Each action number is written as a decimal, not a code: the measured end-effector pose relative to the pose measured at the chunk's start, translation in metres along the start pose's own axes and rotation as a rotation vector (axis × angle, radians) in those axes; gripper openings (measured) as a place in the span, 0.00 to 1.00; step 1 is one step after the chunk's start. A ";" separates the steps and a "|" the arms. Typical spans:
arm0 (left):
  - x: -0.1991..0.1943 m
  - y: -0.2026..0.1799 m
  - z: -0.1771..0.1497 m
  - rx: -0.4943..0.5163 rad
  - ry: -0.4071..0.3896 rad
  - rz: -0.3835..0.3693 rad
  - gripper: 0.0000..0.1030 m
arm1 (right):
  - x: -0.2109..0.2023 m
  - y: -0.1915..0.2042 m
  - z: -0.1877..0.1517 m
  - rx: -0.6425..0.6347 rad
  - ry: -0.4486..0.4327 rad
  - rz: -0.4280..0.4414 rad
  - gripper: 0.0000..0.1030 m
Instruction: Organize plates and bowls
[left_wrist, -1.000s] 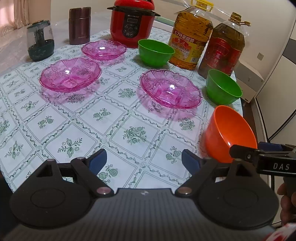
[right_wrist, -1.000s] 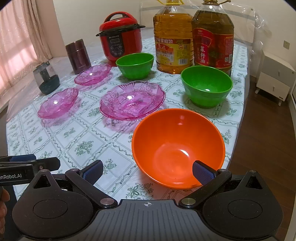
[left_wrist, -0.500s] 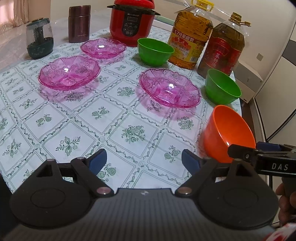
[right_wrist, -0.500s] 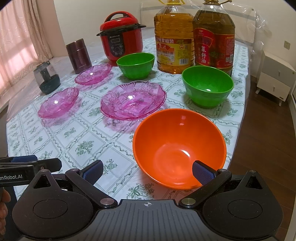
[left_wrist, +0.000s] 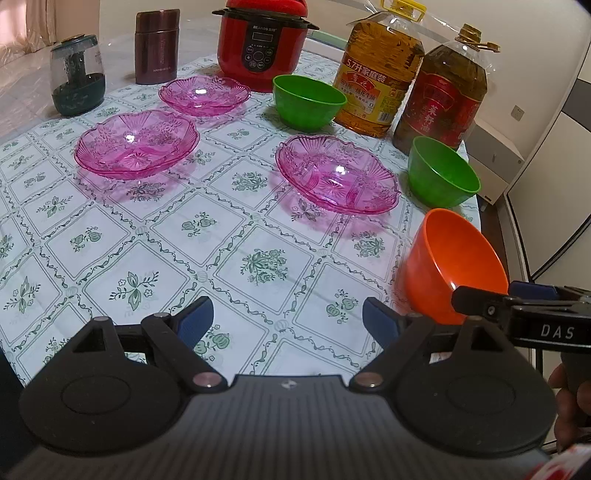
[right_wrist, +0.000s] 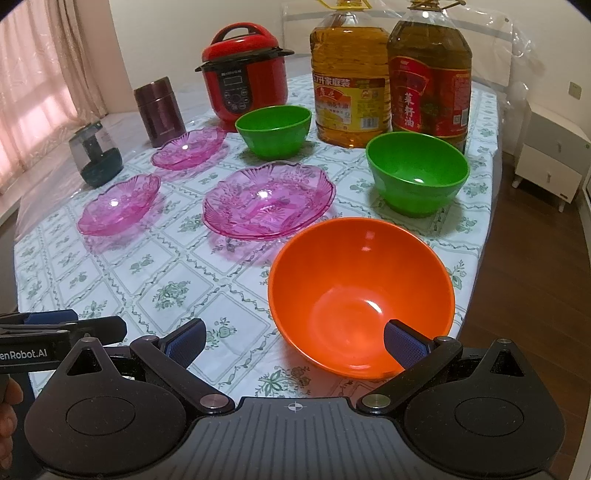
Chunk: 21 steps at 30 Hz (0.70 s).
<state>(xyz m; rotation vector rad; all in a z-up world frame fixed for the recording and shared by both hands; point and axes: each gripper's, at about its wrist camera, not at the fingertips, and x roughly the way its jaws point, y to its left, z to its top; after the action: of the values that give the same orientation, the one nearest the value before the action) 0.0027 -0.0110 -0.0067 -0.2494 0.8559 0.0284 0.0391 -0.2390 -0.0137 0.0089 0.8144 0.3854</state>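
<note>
Item: orange bowl (right_wrist: 361, 295), near tabletop (left_wrist: 236, 236) edge. Right gripper (right_wrist: 293, 338) spread, one finger inside the bowl; pinch near wall firmly. Left gripper (left_wrist: 286, 317) spread, idle.

Colours and patterns on the table

The tablecloth (right_wrist: 177, 266) was white with a green floral lattice. Three plates (right_wrist: 269, 201) were translucent pink, two bowls (right_wrist: 417, 173) green, one bowl (right_wrist: 360, 295) orange. The cooker (right_wrist: 245, 72) was red; the fingertip pads (right_wrist: 404, 345) were blue.
</note>
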 end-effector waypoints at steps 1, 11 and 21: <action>0.000 0.000 0.000 0.000 0.000 -0.001 0.84 | 0.000 0.000 0.000 0.000 0.000 0.000 0.99; -0.001 -0.001 0.000 -0.001 0.000 -0.005 0.84 | 0.000 0.001 0.001 -0.001 0.000 0.001 0.99; -0.001 0.000 0.000 -0.001 0.000 -0.005 0.84 | -0.001 0.001 0.001 0.001 0.000 0.002 0.99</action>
<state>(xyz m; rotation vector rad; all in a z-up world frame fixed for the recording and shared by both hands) 0.0024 -0.0111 -0.0058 -0.2528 0.8554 0.0241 0.0392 -0.2381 -0.0123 0.0101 0.8142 0.3867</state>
